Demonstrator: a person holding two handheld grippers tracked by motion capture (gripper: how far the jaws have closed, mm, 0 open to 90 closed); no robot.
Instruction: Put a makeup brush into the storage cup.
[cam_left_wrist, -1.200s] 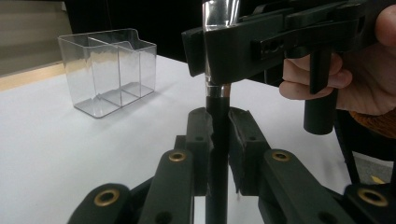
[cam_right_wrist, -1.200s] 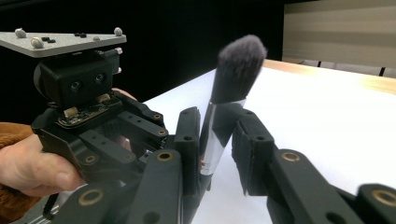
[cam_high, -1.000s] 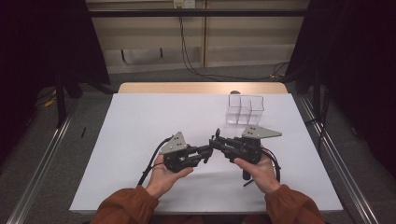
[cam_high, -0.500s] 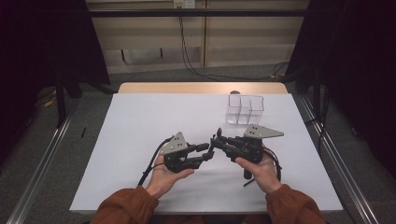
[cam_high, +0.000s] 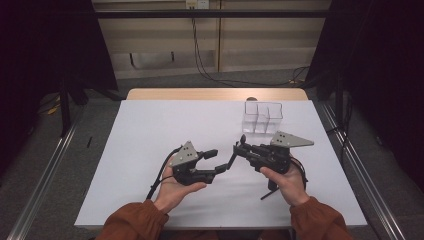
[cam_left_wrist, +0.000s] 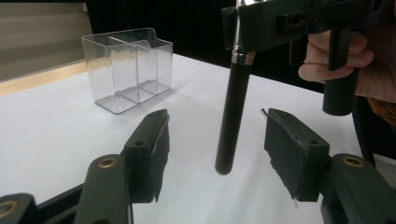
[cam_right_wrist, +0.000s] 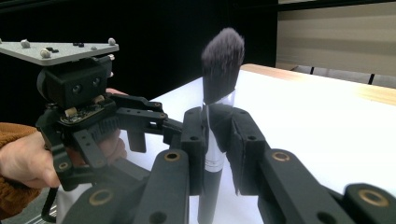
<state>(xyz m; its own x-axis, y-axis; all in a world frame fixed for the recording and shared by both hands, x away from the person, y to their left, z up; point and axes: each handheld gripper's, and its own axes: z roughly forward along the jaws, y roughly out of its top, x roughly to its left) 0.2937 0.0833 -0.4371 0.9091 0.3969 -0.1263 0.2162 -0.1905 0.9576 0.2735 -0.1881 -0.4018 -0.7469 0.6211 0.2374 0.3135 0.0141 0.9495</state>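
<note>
Right claw (cam_right_wrist: 218, 135) clamps the makeup brush (cam_right_wrist: 219, 60); left claw (cam_left_wrist: 224, 149) gapes, apparently untouching, around its handle.

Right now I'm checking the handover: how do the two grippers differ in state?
The right gripper is shut on the makeup brush, holding it upright with bristles up; the left gripper is open, its jaws standing either side of the brush's black handle without touching it. Both are black, hand-held, and meet over the white table.

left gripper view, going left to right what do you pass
clear divided box → left gripper's near-left jaw → black brush handle hanging between the jaws → its other jaw → right hand on the right gripper
</note>
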